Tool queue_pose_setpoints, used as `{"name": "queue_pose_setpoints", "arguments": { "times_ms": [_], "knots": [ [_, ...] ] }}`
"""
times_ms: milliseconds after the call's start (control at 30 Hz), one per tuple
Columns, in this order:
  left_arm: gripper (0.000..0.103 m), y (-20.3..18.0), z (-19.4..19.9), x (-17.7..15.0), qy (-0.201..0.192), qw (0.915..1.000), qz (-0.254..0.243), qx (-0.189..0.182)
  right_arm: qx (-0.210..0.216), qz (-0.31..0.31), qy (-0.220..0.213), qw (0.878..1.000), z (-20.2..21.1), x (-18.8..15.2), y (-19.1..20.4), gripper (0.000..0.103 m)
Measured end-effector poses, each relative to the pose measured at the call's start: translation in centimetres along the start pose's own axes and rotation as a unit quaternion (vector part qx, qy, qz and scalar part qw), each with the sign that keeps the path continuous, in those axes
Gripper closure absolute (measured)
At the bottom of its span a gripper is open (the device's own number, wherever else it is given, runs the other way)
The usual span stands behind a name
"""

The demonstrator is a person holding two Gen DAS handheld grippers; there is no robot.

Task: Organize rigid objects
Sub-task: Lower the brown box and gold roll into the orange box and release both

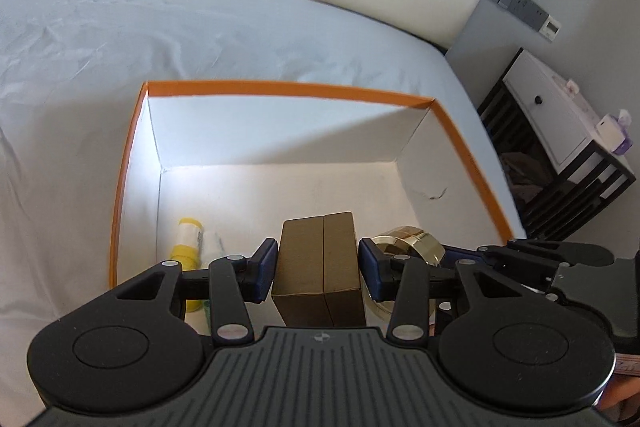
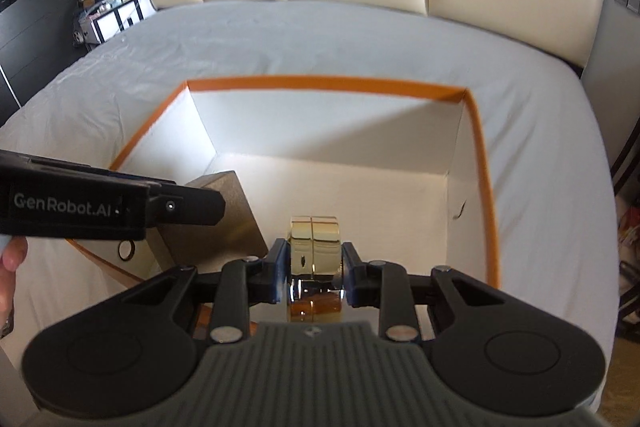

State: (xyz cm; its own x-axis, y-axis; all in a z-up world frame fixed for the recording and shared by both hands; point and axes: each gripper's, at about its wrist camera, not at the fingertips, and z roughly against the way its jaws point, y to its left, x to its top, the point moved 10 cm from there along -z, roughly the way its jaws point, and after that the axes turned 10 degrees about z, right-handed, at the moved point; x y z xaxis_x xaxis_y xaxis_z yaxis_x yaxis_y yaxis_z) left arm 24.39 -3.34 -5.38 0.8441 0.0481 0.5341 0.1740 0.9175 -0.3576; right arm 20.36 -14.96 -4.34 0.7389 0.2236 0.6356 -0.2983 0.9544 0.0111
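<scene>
Left gripper [image 1: 318, 269]: blue pads pinching brown rectangular cardboard box [image 1: 320, 267], held over near part of white open storage box with orange rim [image 1: 288, 85] on grey bedsheet [image 1: 120, 39]. Right gripper [image 2: 313, 277]: pads pinching gold glossy faceted bottle [image 2: 315, 247], above same storage box.

Procedure: lower both items straight down to floor of storage box; keep clear of each other and of yellow-capped tube [image 1: 188, 241] lying by left wall. Release only once seated.

Not determinable: bottle's lower end, hidden behind gripper body; floor beneath both items; tube's near end.
</scene>
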Motion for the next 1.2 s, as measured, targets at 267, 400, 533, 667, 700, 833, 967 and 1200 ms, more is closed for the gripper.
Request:
{"name": "queue_pose_setpoints", "arguments": {
  "times_ms": [267, 400, 533, 667, 700, 833, 967, 1200],
  "knots": [
    [0.053, 2.1, -2.1, -1.8, 0.043, 0.9987, 0.028, 0.004, 0.024, -0.016, 0.042, 0.999, -2.6, -0.9, 1.6, 0.076],
    [0.053, 2.9, -2.6, -2.0, 0.059, 0.9968, 0.054, -0.002, 0.040, -0.036, 0.055, 0.997, -3.1, -0.8, 1.4, 0.075],
    [0.053, 3.7, -3.6, -2.5, 0.084, 0.9940, 0.069, 0.009, 0.021, -0.042, 0.074, 0.996, -3.6, -1.2, 1.0, 0.075],
    [0.053, 3.2, -3.7, -3.1, 0.087, 0.9950, 0.044, 0.023, 0.004, -0.041, 0.081, 0.996, -3.7, -1.4, 0.5, 0.075],
    [0.053, 3.0, -3.6, -3.2, 0.084, 0.9954, 0.036, 0.029, 0.003, -0.040, 0.082, 0.996, -3.7, -1.4, 0.5, 0.075],
    [0.053, 2.7, -3.3, -3.2, 0.074, 0.9963, 0.020, 0.039, -0.016, -0.018, 0.080, 0.997, -3.3, -1.1, 0.4, 0.075],
    [0.050, 2.8, -2.7, -3.0, 0.060, 0.9972, 0.028, 0.035, -0.013, 0.000, 0.065, 0.998, -2.5, -0.6, 1.1, 0.075],
    [0.047, 3.6, -0.9, -2.3, 0.026, 0.9979, 0.051, 0.031, 0.013, -0.021, 0.069, 0.997, -2.1, -0.7, 1.7, 0.075]
  ]
}}
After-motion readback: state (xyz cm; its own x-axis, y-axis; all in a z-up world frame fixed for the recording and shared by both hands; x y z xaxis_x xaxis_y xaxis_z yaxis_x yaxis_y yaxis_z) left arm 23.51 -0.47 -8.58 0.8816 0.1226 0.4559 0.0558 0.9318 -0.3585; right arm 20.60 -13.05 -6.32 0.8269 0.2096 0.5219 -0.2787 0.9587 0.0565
